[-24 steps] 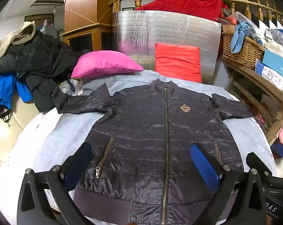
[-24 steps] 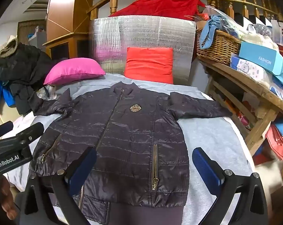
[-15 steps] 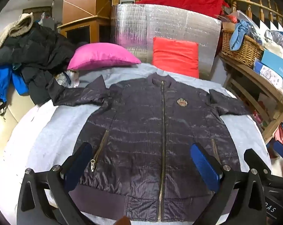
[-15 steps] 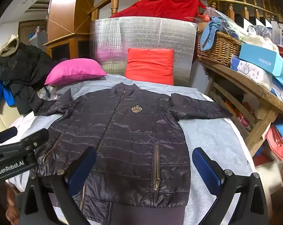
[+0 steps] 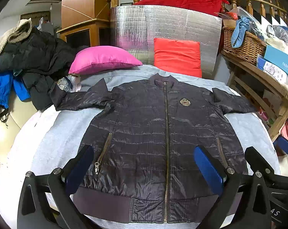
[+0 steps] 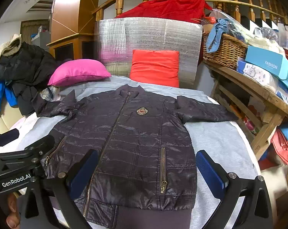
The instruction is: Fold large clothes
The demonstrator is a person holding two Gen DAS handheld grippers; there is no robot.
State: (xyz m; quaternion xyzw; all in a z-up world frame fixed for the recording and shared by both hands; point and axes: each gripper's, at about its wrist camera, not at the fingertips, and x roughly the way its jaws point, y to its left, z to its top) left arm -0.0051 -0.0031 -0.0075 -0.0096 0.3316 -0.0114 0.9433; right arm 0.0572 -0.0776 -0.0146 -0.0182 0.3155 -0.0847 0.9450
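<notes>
One dark jacket (image 5: 153, 133) lies flat on the grey bed (image 5: 48, 133), with two pillows behind it. Left hand-held gripper (image 5: 144, 164) and right hand-held gripper (image 6: 146, 168) are wide open, holding nothing. Both views show more hem than before.

Two hand-held grippers, side by side, both angled downward. The left gripper (image 5: 144, 164) has its jaws spread wide, blue pads facing each other, nothing between them or touching them. The right gripper (image 6: 146, 168) is the same: jaws wide apart, pads bare. In the right wrist view, fingers of the person's left hand (image 6: 11, 212) show below the left gripper's black body.
</notes>
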